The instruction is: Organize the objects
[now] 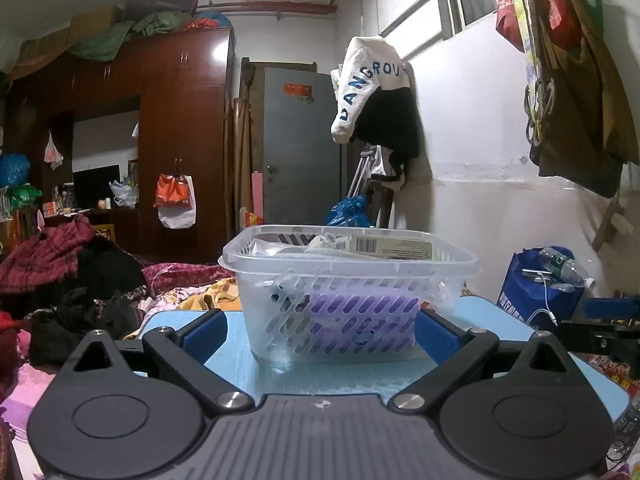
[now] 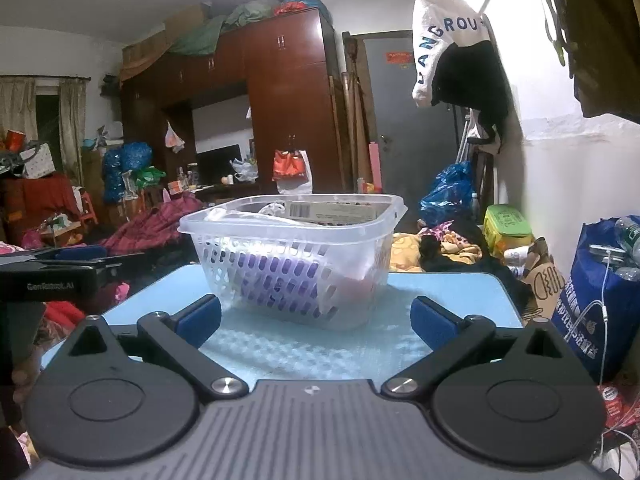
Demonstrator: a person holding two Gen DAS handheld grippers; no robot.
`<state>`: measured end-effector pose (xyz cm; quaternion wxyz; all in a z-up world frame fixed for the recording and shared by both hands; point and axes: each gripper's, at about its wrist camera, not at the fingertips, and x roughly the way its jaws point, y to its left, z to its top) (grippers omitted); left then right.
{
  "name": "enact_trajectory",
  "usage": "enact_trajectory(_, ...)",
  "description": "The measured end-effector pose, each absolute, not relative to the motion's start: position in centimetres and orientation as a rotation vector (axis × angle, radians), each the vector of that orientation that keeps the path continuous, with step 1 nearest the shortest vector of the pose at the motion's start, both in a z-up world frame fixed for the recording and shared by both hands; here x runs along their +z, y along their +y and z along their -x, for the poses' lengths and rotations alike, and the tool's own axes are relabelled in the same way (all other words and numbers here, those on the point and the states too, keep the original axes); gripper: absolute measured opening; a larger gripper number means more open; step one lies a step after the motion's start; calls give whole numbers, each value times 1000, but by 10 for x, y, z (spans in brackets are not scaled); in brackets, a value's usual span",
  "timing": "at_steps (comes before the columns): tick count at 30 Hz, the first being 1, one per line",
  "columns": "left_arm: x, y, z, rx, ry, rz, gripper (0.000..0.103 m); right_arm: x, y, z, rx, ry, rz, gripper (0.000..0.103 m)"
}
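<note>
Over table | both grippers level, fingers spread, empty | facing basket

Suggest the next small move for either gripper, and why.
Probably back both off and stop. The basket already holds the items, a purple one and a barcoded box among them, and nothing loose shows on the blue table. The left gripper and right gripper are both open and hold nothing.

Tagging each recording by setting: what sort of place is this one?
Most likely a cluttered bedroom in a home: a tall wooden wardrobe, a heap of clothes and blankets, and a shirt hung by the wall. The basket sits on a small blue table.
</note>
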<state>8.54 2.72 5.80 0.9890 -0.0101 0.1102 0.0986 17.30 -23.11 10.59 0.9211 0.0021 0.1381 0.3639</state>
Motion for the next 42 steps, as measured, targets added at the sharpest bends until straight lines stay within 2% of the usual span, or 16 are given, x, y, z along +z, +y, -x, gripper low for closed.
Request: enact_trajectory(42,52,7,-93,178,250,-22,101,105,-237,-172,784,268,-30,103)
